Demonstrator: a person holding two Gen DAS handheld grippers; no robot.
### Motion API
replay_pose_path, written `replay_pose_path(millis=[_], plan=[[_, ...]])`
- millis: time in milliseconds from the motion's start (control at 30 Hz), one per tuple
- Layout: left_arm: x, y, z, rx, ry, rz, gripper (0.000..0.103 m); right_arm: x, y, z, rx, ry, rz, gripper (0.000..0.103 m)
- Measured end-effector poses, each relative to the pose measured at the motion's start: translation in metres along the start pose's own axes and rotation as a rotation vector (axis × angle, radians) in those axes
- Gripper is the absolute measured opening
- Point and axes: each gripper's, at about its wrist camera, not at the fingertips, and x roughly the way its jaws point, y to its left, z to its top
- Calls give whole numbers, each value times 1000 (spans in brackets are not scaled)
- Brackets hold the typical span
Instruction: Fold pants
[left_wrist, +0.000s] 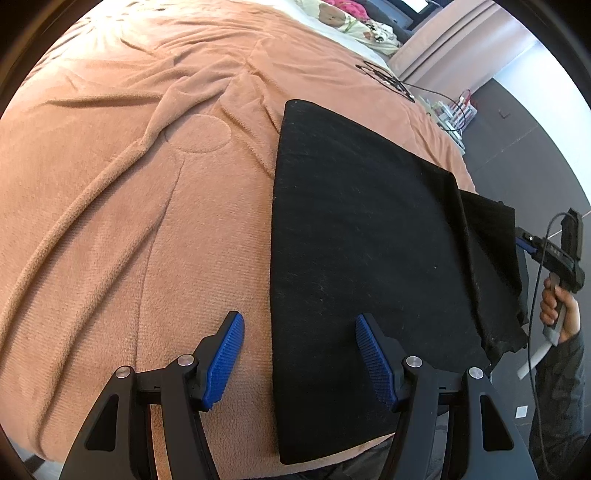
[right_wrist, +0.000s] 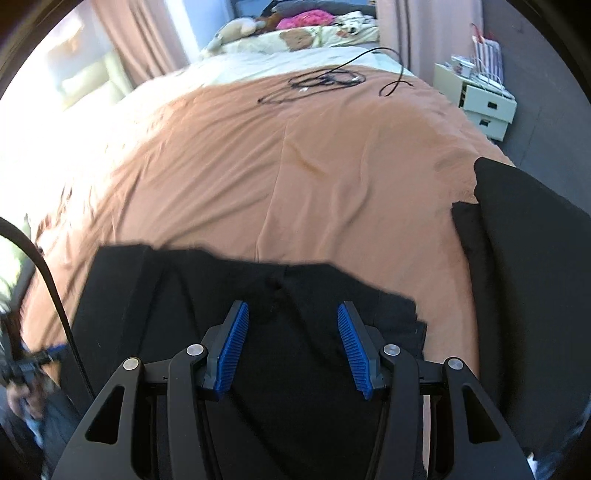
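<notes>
Both grippers, left gripper (left_wrist: 299, 356) and right gripper (right_wrist: 292, 347), hover wide open and empty above black pants (left_wrist: 354, 229) lying on the orange-blanketed bed (left_wrist: 147, 184).

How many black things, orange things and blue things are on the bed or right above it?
Black: 2, the pants and the tangle of cable.
Orange: 1, the blanket.
Blue: 4, the pads of the left gripper and the pads of the right gripper, both open.
Total: 7.
</notes>
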Motion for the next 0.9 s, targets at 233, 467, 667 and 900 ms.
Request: replay_pose_path(millis=[233, 467, 667, 900], plan=[[-2, 3, 0, -11, 0, -13, 65, 36, -7, 7, 13, 92, -24, 49], [-2, 5, 1, -14, 3, -18, 65, 64, 30, -5, -133, 193, -8, 49], [-3, 7, 0, -21, 2, -25, 65, 86, 50, -10, -233, 227, -71, 49], [-5, 7, -2, -20, 1, -25, 65, 97, 52, -11, -292, 233, -97, 16]])
